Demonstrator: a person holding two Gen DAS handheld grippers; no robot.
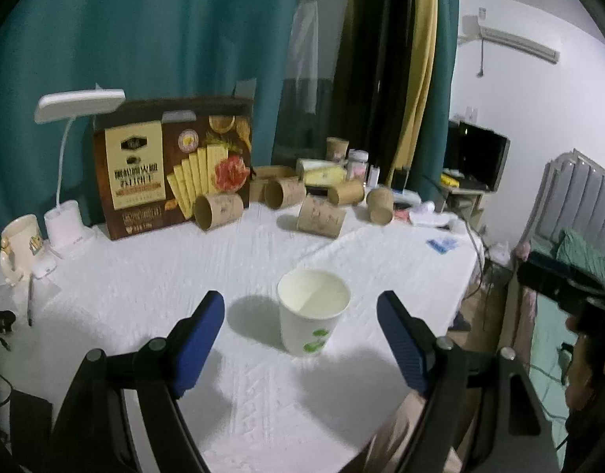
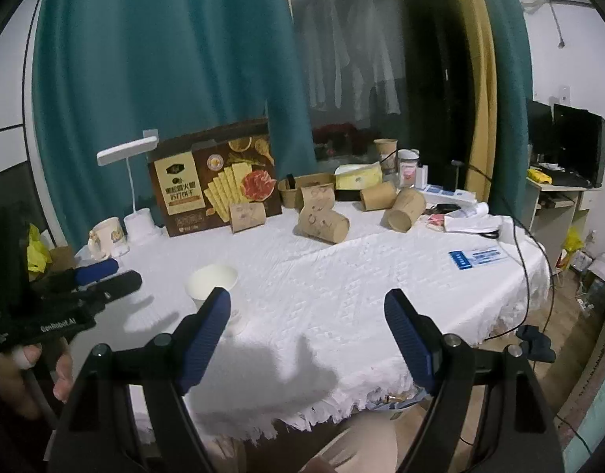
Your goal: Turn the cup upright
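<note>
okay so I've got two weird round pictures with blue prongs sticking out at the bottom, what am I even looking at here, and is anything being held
A person holds a two-finger gripper in each hand; each has a wide-angle camera looking along its blue fingers. One picture is from the left gripper, the other from the right gripper. Both stand open, holding nothing. On the white tablecloth a white paper cup stands upright, mouth up. At the back lie several brown paper cups tipped on their sides, in front of a biscuit box, a desk lamp and a mug.
</note>
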